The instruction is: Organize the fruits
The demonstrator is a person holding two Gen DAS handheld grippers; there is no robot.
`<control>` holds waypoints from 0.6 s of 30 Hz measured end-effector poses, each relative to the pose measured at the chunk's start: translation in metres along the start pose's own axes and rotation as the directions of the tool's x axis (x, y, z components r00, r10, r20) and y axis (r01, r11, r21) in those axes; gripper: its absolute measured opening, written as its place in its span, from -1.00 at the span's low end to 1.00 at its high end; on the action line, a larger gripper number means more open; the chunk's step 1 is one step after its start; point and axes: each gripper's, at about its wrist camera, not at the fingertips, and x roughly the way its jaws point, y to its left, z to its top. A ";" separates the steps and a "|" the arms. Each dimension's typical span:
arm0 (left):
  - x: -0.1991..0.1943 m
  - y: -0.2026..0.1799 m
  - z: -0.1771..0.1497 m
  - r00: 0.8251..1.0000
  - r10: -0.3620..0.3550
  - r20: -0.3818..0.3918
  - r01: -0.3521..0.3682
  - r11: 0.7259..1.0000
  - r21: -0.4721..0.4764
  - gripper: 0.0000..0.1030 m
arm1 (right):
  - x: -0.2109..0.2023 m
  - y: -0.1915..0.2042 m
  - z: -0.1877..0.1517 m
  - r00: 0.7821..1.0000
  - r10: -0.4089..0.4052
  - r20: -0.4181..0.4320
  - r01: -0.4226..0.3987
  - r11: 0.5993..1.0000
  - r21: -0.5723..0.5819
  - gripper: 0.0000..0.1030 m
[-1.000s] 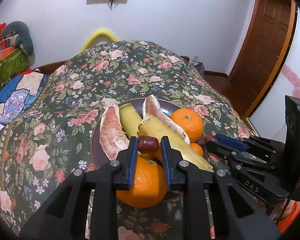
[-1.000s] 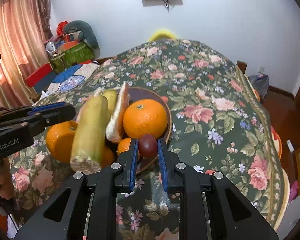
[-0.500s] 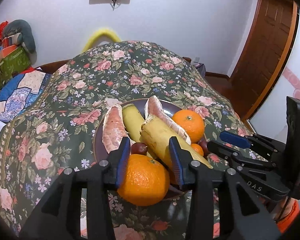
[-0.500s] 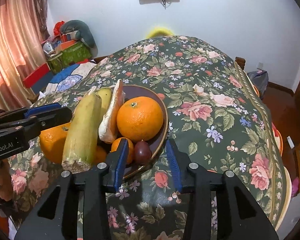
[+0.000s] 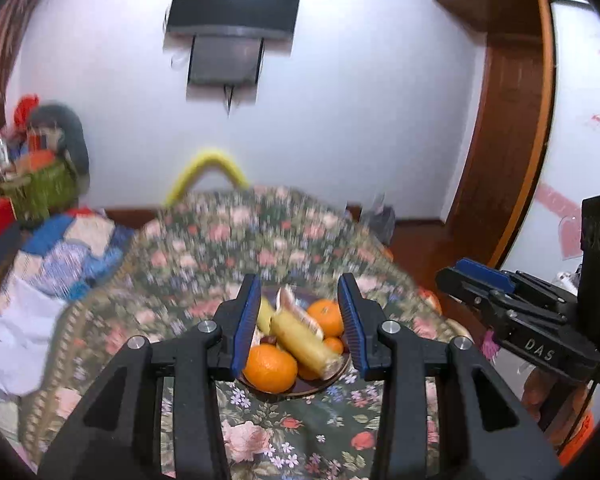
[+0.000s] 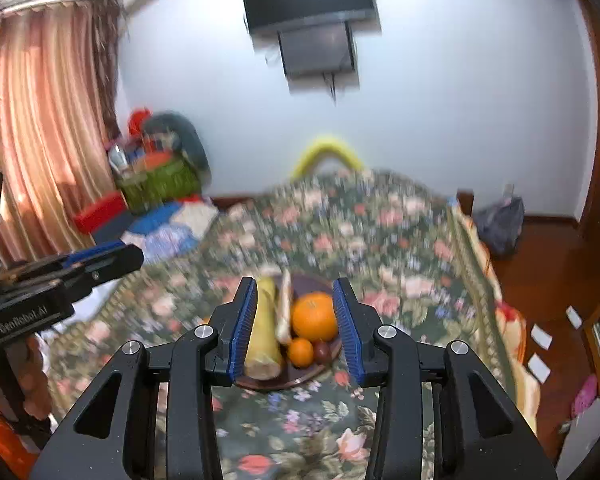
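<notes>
Both the left gripper (image 5: 299, 322) and right gripper (image 6: 296, 326) hang above the fruit plate (image 6: 300, 378), jaws spread wide, holding nothing, touching nothing.

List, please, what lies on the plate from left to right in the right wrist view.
Banana → pomelo wedge → large orange. In front of the orange, lower down: small orange → dark red fruit. All lie on the plate.
</notes>
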 end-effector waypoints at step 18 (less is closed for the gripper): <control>-0.161 -0.028 -0.001 0.968 0.006 0.250 -0.026 0.997 0.075 0.72 | -0.146 0.077 0.010 0.949 -0.031 0.315 0.046 0.998 -0.041 0.52</control>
